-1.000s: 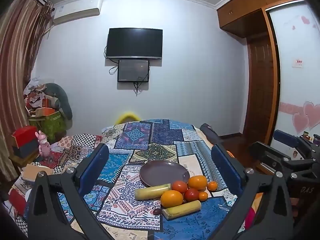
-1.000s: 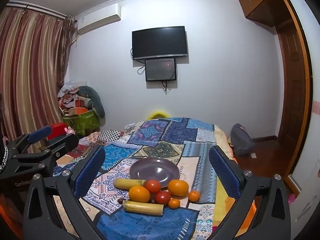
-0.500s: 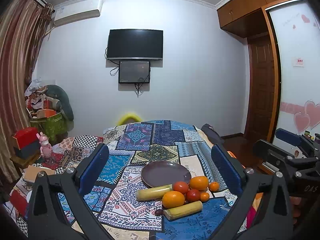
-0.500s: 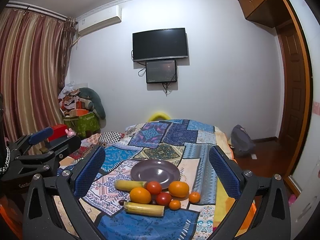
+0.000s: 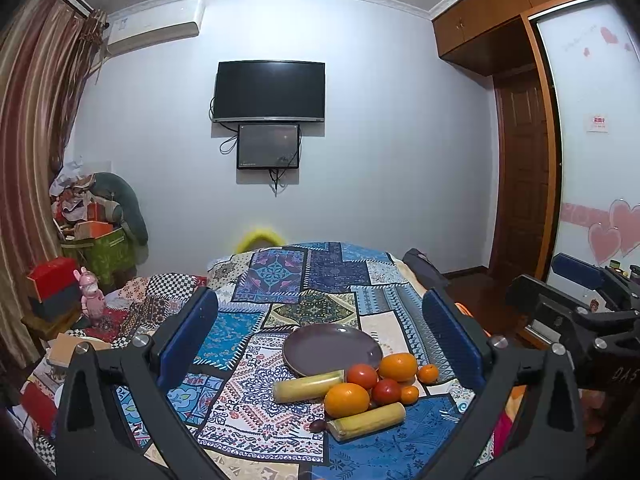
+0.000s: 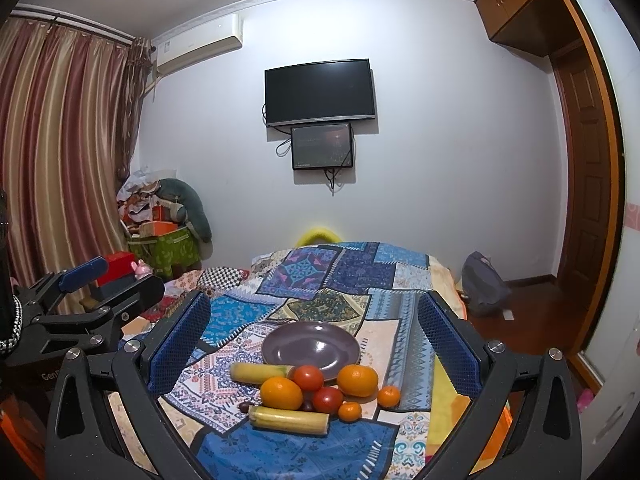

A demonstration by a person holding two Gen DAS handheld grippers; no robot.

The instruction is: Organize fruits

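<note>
Though hidden rightward, pink hearts (image 5: pixel 612 236) leftward.

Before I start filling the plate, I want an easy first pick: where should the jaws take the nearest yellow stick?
Grip the nearest yellow stick at mid-length, coming from above with the jaws across its width. It lies flat and crosswise at the pile's near edge, so its near side is clear, though an orange crowds its far side.

1. Even, fairly dim indoor light falls from above in both views; no lamp is in sight.
2. Soft shadows lie under the television (image 5: pixel 269 91) and the fruit.
3. The purple plate (image 6: pixel 312 346) shows a faint sheen.
4. Fisheye bending curves the curtains (image 6: pixel 64 160); the corners go black.
</note>
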